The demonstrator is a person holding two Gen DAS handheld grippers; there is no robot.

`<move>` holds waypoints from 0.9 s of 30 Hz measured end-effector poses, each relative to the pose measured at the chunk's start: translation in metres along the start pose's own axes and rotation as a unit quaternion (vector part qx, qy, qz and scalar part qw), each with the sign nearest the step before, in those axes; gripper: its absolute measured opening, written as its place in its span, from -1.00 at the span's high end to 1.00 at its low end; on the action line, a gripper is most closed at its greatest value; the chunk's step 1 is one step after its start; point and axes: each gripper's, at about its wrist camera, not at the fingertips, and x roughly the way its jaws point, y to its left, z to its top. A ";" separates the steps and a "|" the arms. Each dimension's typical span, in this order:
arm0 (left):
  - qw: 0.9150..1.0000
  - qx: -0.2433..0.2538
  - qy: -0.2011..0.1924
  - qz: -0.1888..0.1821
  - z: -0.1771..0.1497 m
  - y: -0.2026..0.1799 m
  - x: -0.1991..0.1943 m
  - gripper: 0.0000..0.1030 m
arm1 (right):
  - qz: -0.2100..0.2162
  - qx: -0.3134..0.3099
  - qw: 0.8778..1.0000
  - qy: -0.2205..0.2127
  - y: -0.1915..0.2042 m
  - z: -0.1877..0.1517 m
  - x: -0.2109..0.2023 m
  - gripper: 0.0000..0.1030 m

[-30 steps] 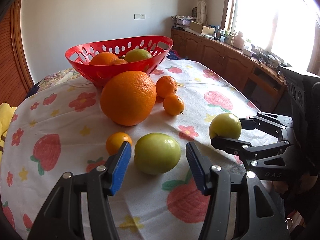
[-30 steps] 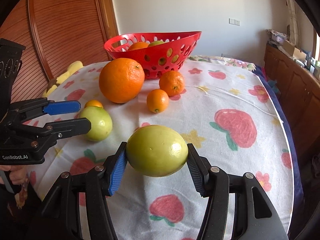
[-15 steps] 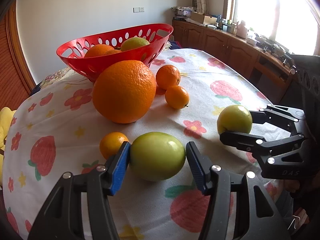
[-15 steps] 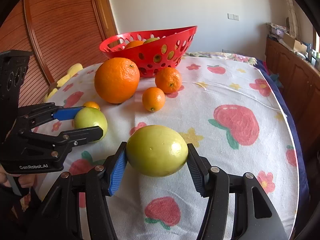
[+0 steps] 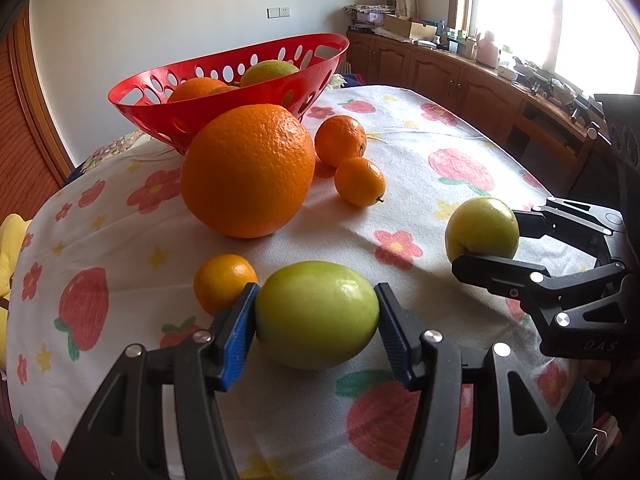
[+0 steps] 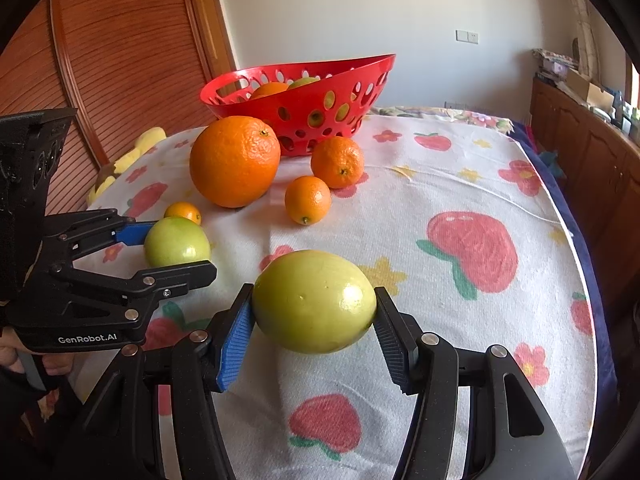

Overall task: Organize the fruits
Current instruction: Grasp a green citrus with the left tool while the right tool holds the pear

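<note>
A green fruit [image 5: 316,316] sits on the flowered tablecloth [image 5: 400,128], and my left gripper [image 5: 315,300] is shut on it, blue pads touching both sides. My right gripper [image 6: 314,300] is shut on a yellow-green fruit [image 6: 314,300] held just above the cloth. Each wrist view shows the other gripper with its fruit: right gripper [image 5: 486,240], left gripper [image 6: 182,248]. Behind lie a big orange [image 5: 246,172] and three small oranges [image 5: 340,140] [image 5: 360,182] [image 5: 222,284]. The nearest one touches my left finger. The red basket [image 5: 160,120] at the back holds oranges and a green fruit.
The round table's edge [image 6: 576,240] drops off on the right, with a wooden sideboard [image 5: 460,76] beyond it. A ribbed wooden door [image 6: 120,60] stands behind the left side. A yellow soft object [image 5: 10,248] lies at the left edge.
My left gripper slid forward, so the green fruit that lay ahead of its fingertips now fills the gap between the pads. The right gripper kept still with its fruit.
</note>
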 end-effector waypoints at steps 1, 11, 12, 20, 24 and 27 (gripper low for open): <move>1.000 0.001 0.000 0.000 0.000 0.000 0.000 -0.11 | 0.000 0.000 1.000 0.000 0.000 0.000 0.000 -0.15; 1.000 -0.005 -0.013 -0.017 -0.005 -0.001 -0.011 -0.07 | -0.003 -0.001 1.000 -0.002 0.001 -0.001 0.000 -0.15; 1.000 -0.006 -0.017 -0.018 -0.005 -0.002 -0.013 -0.07 | -0.002 -0.001 1.000 -0.001 0.001 -0.001 0.000 -0.15; 0.999 -0.010 -0.044 -0.020 0.005 0.000 -0.032 -0.07 | -0.003 -0.002 1.000 -0.002 0.000 -0.002 0.000 -0.15; 0.998 -0.016 -0.059 -0.020 0.012 0.005 -0.042 -0.07 | -0.004 -0.002 1.000 -0.002 0.001 -0.002 0.000 -0.15; 0.997 -0.016 -0.067 -0.018 0.017 0.008 -0.048 -0.07 | -0.005 -0.001 1.000 -0.002 0.000 -0.002 -0.001 -0.15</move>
